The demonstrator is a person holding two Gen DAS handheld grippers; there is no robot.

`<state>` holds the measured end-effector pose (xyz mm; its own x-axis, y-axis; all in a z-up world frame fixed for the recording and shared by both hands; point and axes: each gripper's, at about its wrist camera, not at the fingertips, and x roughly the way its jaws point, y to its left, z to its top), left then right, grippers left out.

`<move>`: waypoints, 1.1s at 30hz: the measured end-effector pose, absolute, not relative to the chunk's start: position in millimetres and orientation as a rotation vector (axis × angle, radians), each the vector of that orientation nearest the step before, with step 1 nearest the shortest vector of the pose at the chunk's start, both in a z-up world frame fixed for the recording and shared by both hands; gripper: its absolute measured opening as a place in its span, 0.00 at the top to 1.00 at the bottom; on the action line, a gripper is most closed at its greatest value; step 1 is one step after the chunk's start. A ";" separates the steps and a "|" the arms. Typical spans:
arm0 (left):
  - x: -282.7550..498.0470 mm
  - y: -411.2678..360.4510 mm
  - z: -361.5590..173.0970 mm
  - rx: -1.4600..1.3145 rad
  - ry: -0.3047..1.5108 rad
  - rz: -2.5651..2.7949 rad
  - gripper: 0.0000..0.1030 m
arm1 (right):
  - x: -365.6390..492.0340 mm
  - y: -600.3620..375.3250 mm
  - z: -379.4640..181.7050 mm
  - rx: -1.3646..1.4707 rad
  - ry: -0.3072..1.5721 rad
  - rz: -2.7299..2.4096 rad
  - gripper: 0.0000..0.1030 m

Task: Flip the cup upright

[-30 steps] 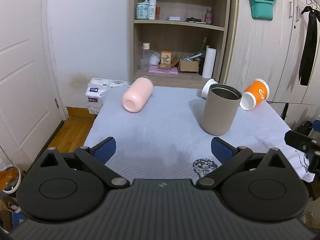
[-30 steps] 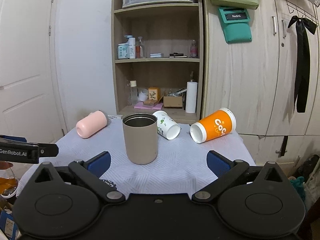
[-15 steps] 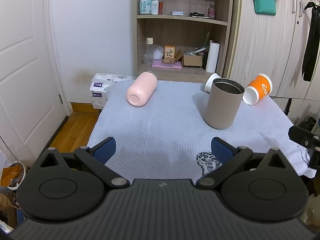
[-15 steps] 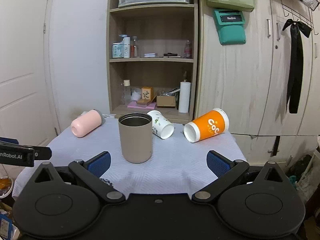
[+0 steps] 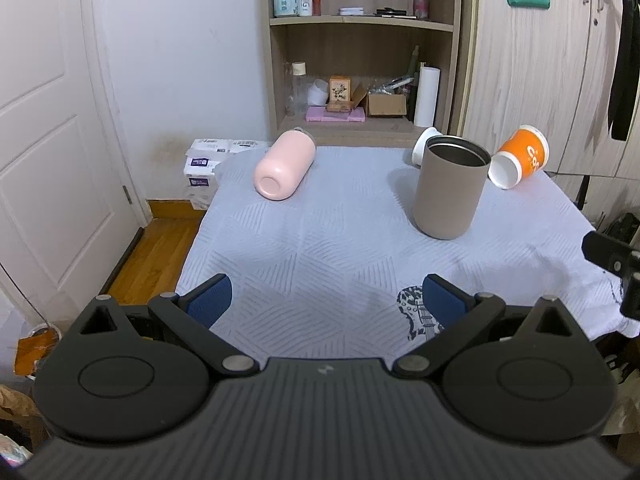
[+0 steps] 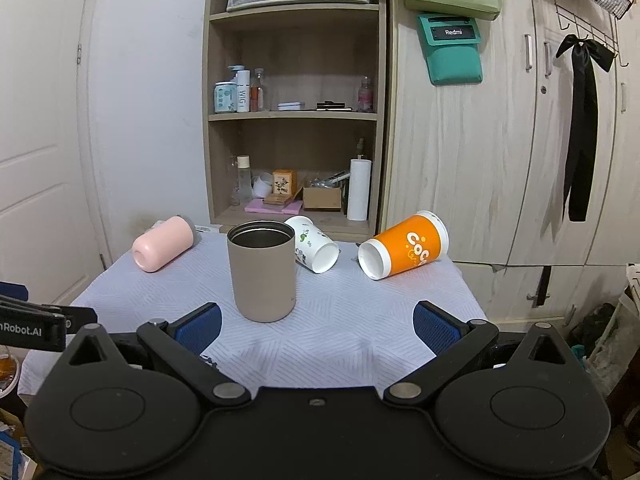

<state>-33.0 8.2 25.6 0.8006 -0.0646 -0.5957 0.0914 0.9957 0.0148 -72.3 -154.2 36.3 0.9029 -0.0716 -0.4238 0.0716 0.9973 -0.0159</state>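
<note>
**Four cups on a cloth-covered table, both grippers held back**

A pale blue patterned tablecloth (image 5: 320, 240) covers the table in front of a wooden shelf unit (image 6: 294, 120) and wardrobe doors (image 6: 500, 140). The taupe tumbler (image 6: 263, 276) stands upright near the middle. At its 10 o'clock the pink cup (image 5: 285, 169) lies on its side; at 1 o'clock the white printed cup (image 6: 316, 249) and, farther right, the orange paper cup (image 6: 404, 245) also lie tipped. Compared with a second ago, both cameras sit farther back and the cups look smaller. The left gripper (image 5: 326, 300) and right gripper (image 6: 316, 326) are spread wide, holding nothing.
</note>
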 end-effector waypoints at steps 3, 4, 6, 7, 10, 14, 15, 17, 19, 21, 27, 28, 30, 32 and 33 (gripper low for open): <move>-32.6 7.8 25.0 0.047 0.643 -0.081 0.00 | -72.4 -155.0 35.7 -0.001 0.442 -0.080 0.00; -32.3 7.8 24.9 0.048 0.645 -0.082 0.00 | -72.4 -155.3 35.4 0.000 0.444 -0.082 0.00; -31.6 7.8 24.6 0.049 0.648 -0.083 0.00 | -72.8 -155.7 34.9 0.001 0.445 -0.087 0.00; -30.9 8.0 24.6 0.049 0.650 -0.083 0.00 | -72.4 -155.7 34.9 0.001 0.446 -0.088 0.00; -29.5 8.9 24.7 0.050 0.655 -0.080 0.00 | -72.1 -155.5 34.9 0.000 0.450 -0.092 0.00; -33.3 13.0 27.6 0.015 0.650 -0.073 0.00 | -72.8 -154.8 35.3 0.004 0.450 -0.093 0.00; -34.6 14.1 28.6 0.009 0.646 -0.071 0.00 | -72.5 -154.5 35.6 0.006 0.451 -0.093 0.00; -37.1 16.0 30.7 0.004 0.634 -0.062 0.00 | -73.0 -154.0 35.6 0.010 0.450 -0.096 0.00; -37.9 16.9 31.7 0.009 0.628 -0.056 0.00 | -72.7 -153.5 35.4 0.010 0.452 -0.097 0.00; -38.9 16.4 31.4 0.016 0.620 -0.048 0.00 | -72.8 -153.9 35.7 0.011 0.453 -0.100 0.00; -38.4 13.0 29.4 0.044 0.614 -0.038 0.00 | -73.4 -152.6 36.2 0.007 0.453 -0.105 0.00; -38.0 13.0 29.0 0.043 0.615 -0.043 0.00 | -73.8 -152.3 36.1 0.006 0.453 -0.106 0.00; -37.3 12.6 28.2 0.044 0.616 -0.045 0.00 | -74.0 -152.3 36.0 0.007 0.451 -0.106 0.00; -37.2 12.6 28.1 0.046 0.615 -0.044 0.00 | -74.3 -152.6 36.0 0.008 0.451 -0.107 0.00; -36.8 12.7 27.8 0.046 0.615 -0.043 0.00 | -74.0 -152.7 36.0 0.008 0.451 -0.107 0.00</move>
